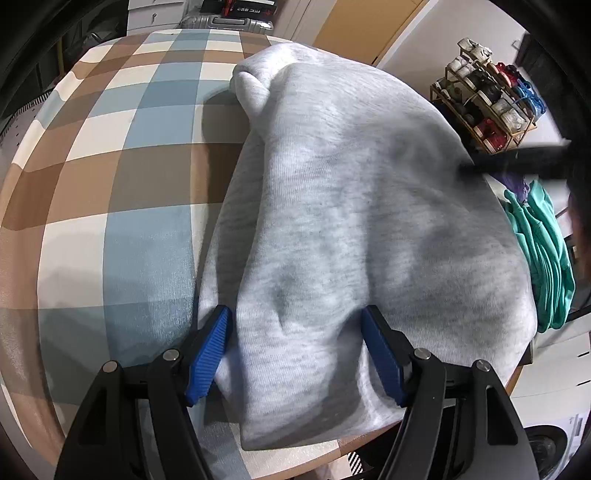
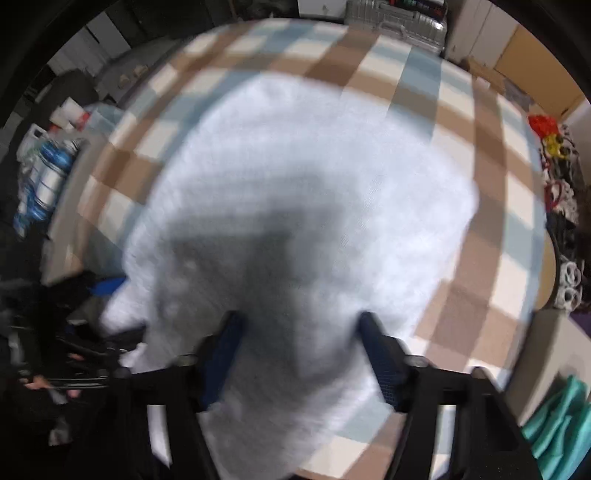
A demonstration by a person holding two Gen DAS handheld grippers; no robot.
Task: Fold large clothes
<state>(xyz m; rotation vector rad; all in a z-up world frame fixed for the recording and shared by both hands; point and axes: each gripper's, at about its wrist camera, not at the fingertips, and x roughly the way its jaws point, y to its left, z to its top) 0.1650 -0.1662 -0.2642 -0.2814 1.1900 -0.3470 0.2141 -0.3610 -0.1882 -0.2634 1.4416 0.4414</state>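
Note:
A large light grey sweatshirt (image 1: pixel 351 206) lies folded in layers on the checked tablecloth (image 1: pixel 122 155), near the table's right edge. My left gripper (image 1: pixel 295 325) is open, its blue pads (image 1: pixel 210 354) standing on either side of the garment's near edge, with cloth between them. The right wrist view is blurred by motion. There the same grey garment (image 2: pixel 314 184) fills the middle. My right gripper (image 2: pixel 299 332) is open and sits over the garment's near part, casting a dark shadow on it.
A folded teal garment (image 1: pixel 543 251) hangs off the table's right side and shows in the right wrist view (image 2: pixel 557 424). A wooden rack of spools (image 1: pixel 484 107) stands beyond it. A silver suitcase (image 1: pixel 229 24) stands behind the table. Clutter (image 2: pixel 44 177) lies on the floor at the left.

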